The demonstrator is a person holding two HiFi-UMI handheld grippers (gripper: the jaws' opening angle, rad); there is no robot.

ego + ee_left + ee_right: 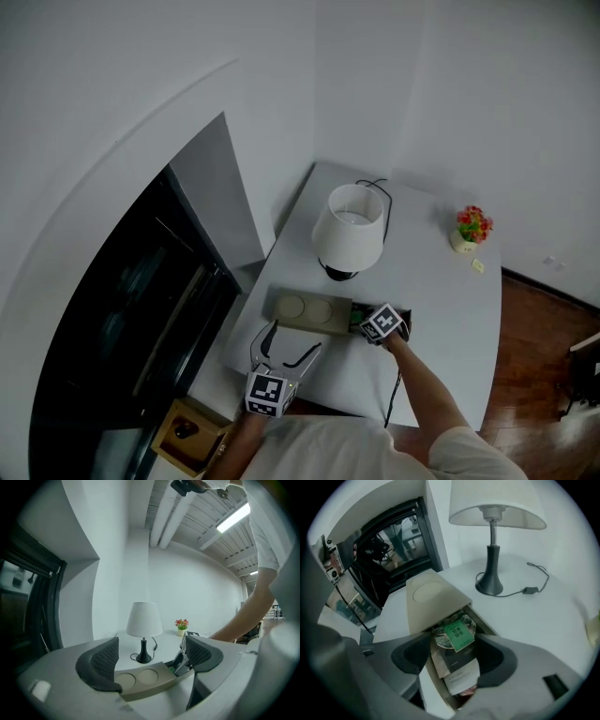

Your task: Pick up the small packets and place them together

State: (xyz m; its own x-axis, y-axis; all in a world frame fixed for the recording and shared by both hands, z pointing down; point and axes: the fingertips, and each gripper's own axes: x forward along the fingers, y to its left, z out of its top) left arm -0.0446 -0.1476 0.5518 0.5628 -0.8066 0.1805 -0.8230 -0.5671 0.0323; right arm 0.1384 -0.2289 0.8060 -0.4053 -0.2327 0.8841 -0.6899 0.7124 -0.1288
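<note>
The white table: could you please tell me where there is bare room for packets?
Bare table: between lamp and flower pot, and the wide stretch right of the right arm. Crowded: front left, around the box, left gripper and right gripper.

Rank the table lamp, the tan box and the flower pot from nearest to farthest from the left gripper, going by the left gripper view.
1. Tan box: low, just ahead, seen between the jaws.
2. Table lamp: behind the box, mid-table.
3. Flower pot: far back, right of the lamp.

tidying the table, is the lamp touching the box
Apart. Right gripper view shows bare table between the lamp and the box.
</note>
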